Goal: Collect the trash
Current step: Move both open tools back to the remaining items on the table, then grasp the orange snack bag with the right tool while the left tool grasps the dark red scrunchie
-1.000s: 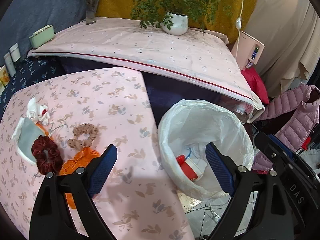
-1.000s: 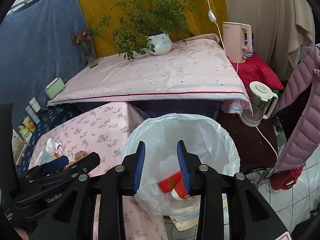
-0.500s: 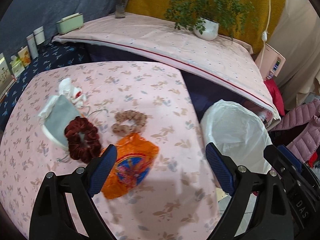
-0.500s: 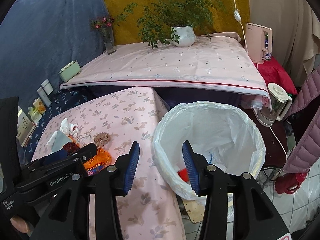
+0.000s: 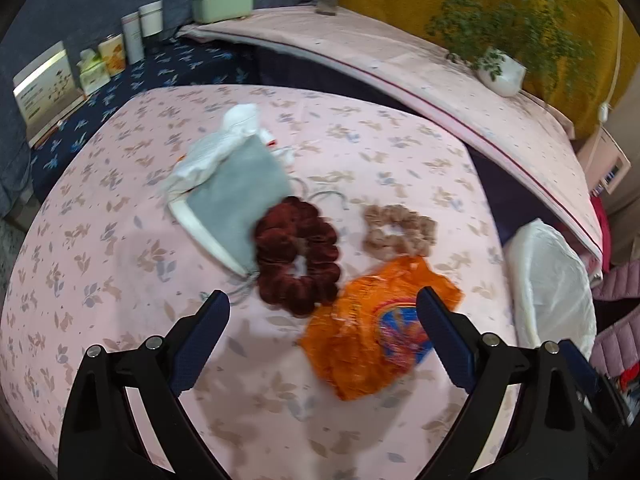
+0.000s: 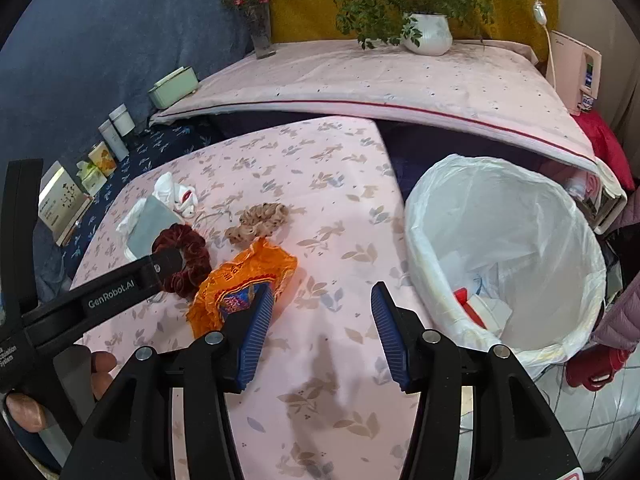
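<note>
An orange snack wrapper (image 5: 372, 332) (image 6: 244, 284) lies crumpled on the pink floral table (image 5: 120, 272) (image 6: 344, 208). My left gripper (image 5: 320, 320) hovers open above it, empty. My right gripper (image 6: 322, 300) hangs over the table's near right part, its jaws opening with nothing between them. The white-lined bin (image 6: 508, 248) (image 5: 552, 280) stands right of the table with red and white trash inside. A crumpled white tissue (image 5: 240, 120) (image 6: 176, 192) and a grey face mask (image 5: 236, 200) (image 6: 150, 220) lie further left.
A dark red scrunchie (image 5: 298, 256) (image 6: 188, 256) and a beige scrunchie (image 5: 400, 232) (image 6: 258, 222) lie beside the wrapper. A raised pink-covered surface behind holds a potted plant (image 6: 426, 32), a vase (image 6: 262, 36) and a green box (image 6: 174, 86). Jars and cartons (image 5: 120, 48) line the far left.
Both grippers swung left from above the bin to over the table. The right jaws widened. The wrapper and scrunchies now sit centred under the left gripper.
</note>
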`<action>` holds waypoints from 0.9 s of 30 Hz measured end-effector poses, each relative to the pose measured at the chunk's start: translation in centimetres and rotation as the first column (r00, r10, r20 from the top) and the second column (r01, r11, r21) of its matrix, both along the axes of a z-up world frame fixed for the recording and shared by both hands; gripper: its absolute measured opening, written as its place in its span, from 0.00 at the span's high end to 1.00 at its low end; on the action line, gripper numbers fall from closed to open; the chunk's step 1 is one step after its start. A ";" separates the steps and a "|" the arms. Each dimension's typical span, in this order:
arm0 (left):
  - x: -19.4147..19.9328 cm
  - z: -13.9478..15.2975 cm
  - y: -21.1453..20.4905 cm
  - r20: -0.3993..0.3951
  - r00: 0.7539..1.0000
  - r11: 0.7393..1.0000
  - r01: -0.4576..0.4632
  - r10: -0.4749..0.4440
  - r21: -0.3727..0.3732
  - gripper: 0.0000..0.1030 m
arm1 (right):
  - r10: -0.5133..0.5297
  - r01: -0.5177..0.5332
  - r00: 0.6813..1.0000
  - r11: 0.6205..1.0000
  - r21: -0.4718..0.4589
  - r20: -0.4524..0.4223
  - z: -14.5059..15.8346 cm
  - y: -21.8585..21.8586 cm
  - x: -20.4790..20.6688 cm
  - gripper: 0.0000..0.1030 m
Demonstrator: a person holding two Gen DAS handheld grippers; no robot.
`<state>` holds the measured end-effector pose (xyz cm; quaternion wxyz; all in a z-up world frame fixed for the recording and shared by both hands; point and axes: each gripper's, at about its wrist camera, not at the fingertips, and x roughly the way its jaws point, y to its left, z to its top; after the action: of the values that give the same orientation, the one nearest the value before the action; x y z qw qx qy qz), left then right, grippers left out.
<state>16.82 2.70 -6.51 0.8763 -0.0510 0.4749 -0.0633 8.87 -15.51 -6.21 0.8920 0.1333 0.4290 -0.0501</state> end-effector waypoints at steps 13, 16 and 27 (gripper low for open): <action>3.8 -3.1 3.5 -0.086 0.992 0.995 -0.092 0.087 -0.050 0.23 | 0.074 -0.071 0.994 0.997 0.044 -0.081 -4.1 4.0 4.2 0.51; 4.5 -3.6 3.6 -0.107 0.990 0.994 -0.094 0.087 -0.063 0.31 | 0.072 -0.068 0.993 0.997 0.045 -0.091 -4.7 4.2 4.9 0.51; 4.9 -4.9 3.1 -0.150 0.987 0.996 -0.065 0.055 -0.065 0.70 | 0.079 -0.070 0.987 0.995 0.065 -0.140 -6.9 4.3 6.7 0.65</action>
<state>21.73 5.80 -11.41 0.8378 -0.1004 0.5344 -0.0493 15.53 -11.19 -13.09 0.8561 0.1397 0.4974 -0.0133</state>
